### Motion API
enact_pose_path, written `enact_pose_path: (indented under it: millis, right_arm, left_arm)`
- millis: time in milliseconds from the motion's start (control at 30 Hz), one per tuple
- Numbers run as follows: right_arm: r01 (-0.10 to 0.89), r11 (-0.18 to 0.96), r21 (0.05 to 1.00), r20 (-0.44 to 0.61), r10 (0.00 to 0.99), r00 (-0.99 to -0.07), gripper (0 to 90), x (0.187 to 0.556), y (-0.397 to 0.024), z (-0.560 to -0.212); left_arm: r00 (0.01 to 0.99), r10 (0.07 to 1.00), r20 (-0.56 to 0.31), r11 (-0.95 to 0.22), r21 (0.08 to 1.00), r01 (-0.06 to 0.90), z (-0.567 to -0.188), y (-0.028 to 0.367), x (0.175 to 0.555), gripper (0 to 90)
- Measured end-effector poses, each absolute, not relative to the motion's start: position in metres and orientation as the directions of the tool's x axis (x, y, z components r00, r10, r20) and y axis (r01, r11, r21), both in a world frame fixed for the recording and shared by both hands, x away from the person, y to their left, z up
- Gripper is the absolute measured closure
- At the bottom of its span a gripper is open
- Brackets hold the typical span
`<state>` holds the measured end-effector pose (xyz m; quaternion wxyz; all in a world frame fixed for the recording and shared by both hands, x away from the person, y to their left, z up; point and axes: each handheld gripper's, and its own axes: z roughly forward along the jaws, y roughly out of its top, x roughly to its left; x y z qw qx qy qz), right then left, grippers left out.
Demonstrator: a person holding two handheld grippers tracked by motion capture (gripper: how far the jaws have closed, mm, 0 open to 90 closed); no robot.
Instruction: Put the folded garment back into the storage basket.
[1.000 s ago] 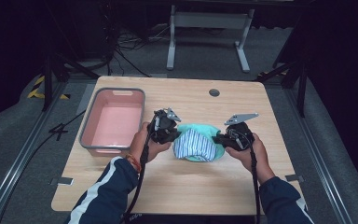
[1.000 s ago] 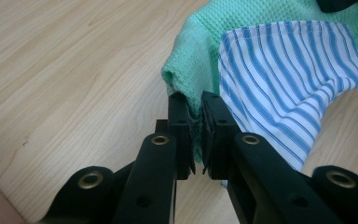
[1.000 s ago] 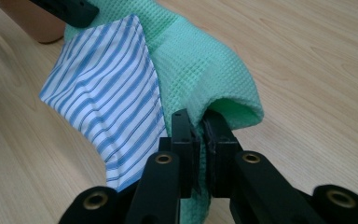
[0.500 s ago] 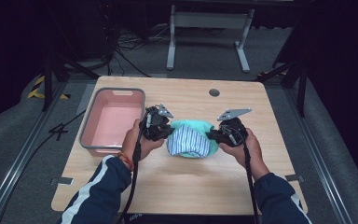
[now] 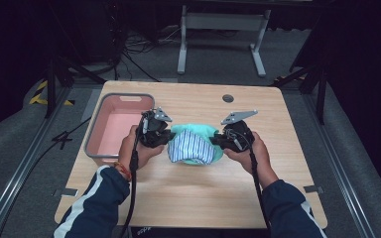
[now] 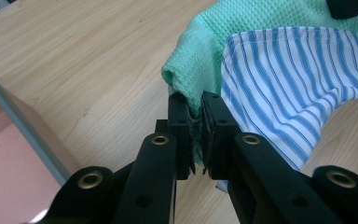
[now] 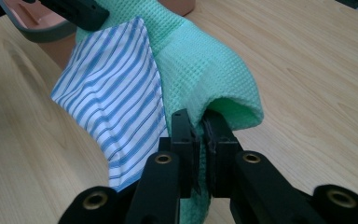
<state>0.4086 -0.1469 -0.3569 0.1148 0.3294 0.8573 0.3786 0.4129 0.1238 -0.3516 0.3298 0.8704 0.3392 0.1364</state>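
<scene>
Green waffle-weave cloth (image 5: 194, 133) with blue-striped white fabric (image 5: 191, 148) on top, mid-table, right of pink plastic bin (image 5: 101, 148). Pinched at left edge by left gripper (image 6: 195, 112), jaws narrow on fold. Pinched at right edge by right gripper (image 7: 200, 128), likewise; likely lifting both ends together.

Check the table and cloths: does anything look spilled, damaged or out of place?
Nothing stands out. The left tool and right tool each pinch an edge of the green cloth, with a striped cloth over it beside the pink bin.
</scene>
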Motion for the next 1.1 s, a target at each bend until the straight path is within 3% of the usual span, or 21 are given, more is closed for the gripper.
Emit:
enact_pose_path:
  millis: [1100]
  right_arm:
    - [0.407, 0.503, 0.763, 0.054, 0.578, -0.814, 83.9, 0.419, -0.063, -0.336]
  left_arm:
    - [0.628, 0.775, 0.067, -0.492, 0.687, 0.534, -0.315, 0.199, 0.395, 83.2]
